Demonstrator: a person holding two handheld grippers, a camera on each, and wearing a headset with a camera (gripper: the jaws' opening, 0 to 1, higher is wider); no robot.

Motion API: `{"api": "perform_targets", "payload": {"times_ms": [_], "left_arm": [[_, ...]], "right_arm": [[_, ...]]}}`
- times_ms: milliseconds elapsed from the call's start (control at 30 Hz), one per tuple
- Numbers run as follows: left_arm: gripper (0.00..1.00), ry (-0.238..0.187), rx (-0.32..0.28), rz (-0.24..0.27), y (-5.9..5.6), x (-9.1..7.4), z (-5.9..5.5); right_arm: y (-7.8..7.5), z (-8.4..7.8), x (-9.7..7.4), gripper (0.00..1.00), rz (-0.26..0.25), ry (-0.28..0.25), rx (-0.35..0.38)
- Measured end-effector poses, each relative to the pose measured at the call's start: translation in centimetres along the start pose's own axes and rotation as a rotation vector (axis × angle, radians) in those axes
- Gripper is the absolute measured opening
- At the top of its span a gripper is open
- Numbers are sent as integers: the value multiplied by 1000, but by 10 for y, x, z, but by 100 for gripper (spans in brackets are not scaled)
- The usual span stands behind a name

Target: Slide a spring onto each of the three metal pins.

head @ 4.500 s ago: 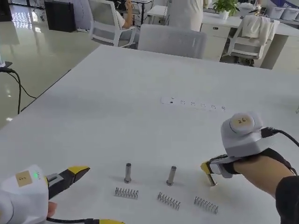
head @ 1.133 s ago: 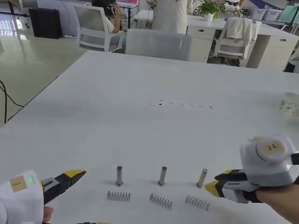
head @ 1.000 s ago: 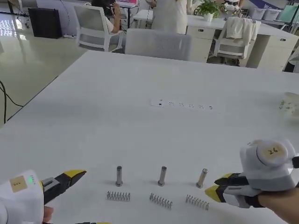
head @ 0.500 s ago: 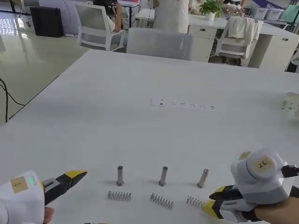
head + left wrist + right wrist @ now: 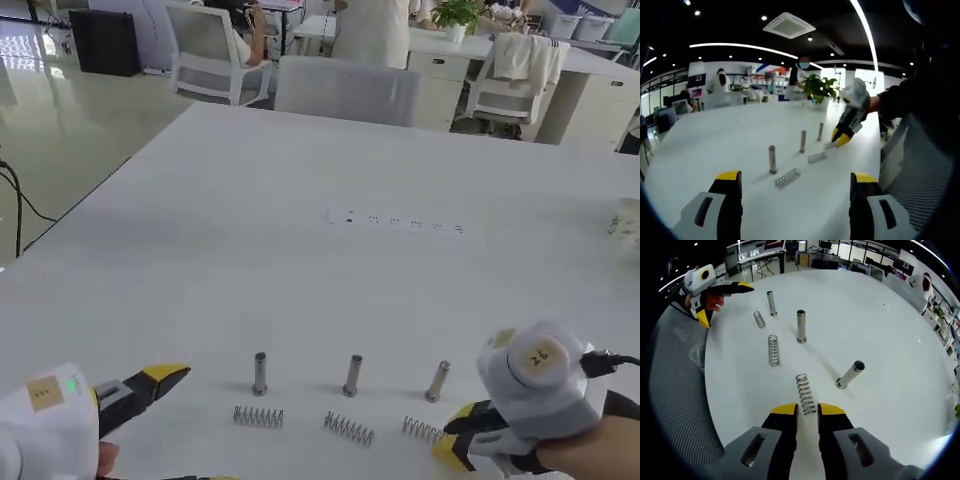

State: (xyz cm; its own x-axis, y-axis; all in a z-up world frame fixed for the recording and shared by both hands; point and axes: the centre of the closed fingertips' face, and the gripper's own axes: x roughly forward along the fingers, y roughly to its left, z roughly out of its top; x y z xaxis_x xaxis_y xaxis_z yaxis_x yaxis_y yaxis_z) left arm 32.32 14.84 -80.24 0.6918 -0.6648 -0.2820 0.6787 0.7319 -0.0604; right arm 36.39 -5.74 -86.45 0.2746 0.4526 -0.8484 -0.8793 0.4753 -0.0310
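Nothing's on yet, all three springs (image 5: 348, 429) are lying flat in front of the row of pins (image 5: 353, 374), right gripper (image 5: 807, 410) is sitting with jaws slightly apart around the end of the rightmost spring (image 5: 805, 392), left gripper (image 5: 795, 177) is hovering wide open off the row's left end.

The table (image 5: 300, 200) is plain white. On it, the three pins (image 5: 353, 374) and three springs (image 5: 348, 428) are bare silver-grey metal. The left gripper (image 5: 796, 176) and right gripper (image 5: 807, 410) have white bodies, black jaws, yellow tips. Beyond the table stands a pale grey chair (image 5: 345, 90).
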Motion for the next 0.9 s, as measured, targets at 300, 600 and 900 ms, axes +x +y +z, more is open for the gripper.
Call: {"api": "perform_targets", "payload": {"times_ms": [300,600,900], "left_arm": [[85,-4,-3,3,0,-2,0],[84,-6,1,6,-1,-4,1],[83,-9,1,6,-3,-6,1]], "right_arm": [[1,0,0,9,24,31,-19],[1,0,0,9,30,35,6],[3,0,-4,8,35,41,2]]}}
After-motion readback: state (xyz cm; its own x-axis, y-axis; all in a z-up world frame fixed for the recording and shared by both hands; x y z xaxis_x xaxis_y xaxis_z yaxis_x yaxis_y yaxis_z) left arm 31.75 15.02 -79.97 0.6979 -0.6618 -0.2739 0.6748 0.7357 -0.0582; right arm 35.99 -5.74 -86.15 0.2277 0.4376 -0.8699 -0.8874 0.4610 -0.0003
